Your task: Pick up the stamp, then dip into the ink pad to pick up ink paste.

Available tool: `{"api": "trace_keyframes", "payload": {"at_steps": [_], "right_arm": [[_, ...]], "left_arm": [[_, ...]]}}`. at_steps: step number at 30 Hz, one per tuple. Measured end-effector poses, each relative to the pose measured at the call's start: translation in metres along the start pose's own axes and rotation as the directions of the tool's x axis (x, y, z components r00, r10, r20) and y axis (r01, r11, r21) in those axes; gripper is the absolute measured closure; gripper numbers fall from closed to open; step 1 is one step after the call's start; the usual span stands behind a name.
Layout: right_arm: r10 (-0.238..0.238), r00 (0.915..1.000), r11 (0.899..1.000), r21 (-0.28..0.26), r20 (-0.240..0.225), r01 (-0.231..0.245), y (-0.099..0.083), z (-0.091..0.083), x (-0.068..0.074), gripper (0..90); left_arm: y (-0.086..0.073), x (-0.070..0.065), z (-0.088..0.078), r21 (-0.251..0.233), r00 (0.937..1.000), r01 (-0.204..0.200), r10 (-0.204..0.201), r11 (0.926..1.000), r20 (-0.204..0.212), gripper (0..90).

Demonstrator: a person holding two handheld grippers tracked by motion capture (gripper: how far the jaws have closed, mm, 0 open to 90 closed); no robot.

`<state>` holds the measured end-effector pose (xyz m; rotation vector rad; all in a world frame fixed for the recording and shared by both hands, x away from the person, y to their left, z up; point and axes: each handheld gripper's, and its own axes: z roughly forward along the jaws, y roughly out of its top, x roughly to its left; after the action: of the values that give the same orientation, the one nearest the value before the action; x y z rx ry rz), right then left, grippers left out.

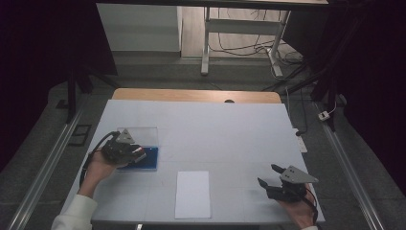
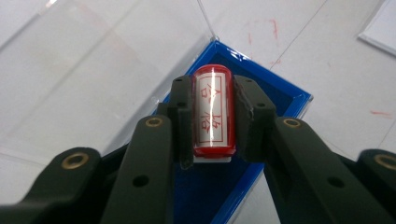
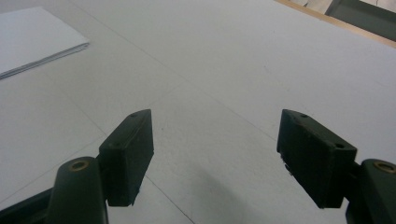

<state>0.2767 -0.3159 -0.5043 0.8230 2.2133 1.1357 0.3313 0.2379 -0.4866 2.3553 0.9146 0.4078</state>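
Stamp (image 2: 213, 112) clamped between pads of left tool (image 2: 212, 116), held above blue tray (image 2: 280, 100) (clear lid (image 2: 116, 60) laid open beside it). Red characters seen on stamp face. Left tool (image 1: 125, 149) placed over tray (image 1: 149, 160) at table (image 1: 230, 129) left. Right tool (image 3: 215, 154) held wide, nothing gripped, over bare table near paper (image 3: 32, 39).

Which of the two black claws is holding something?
The left gripper: its jaws clamp a red cylindrical stamp over the blue tray; the right gripper gapes empty.

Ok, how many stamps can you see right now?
1: the red stamp is clamped in the left gripper over the blue tray. More may be hidden.
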Motion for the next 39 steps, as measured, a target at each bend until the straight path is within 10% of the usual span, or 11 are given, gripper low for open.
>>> {"api": "trace_keyframes", "payload": {"at_steps": [27,39], "right_arm": [[0.008,1.0,1.0,-0.014,-0.003,-0.008,-0.001,-0.001,0.0,27.7],[0.002,1.0,1.0,0.001,-0.001,-0.002,-0.002,0.0,0.001,28.0]], "left_arm": [[0.009,-0.001,-0.049,-0.19,0.9969,0.073,-0.066,0.9791,0.043,70.5],[0.01,0.0,-0.035,-0.126,0.9974,0.063,-0.067,0.99,-0.027,70.5]]}}
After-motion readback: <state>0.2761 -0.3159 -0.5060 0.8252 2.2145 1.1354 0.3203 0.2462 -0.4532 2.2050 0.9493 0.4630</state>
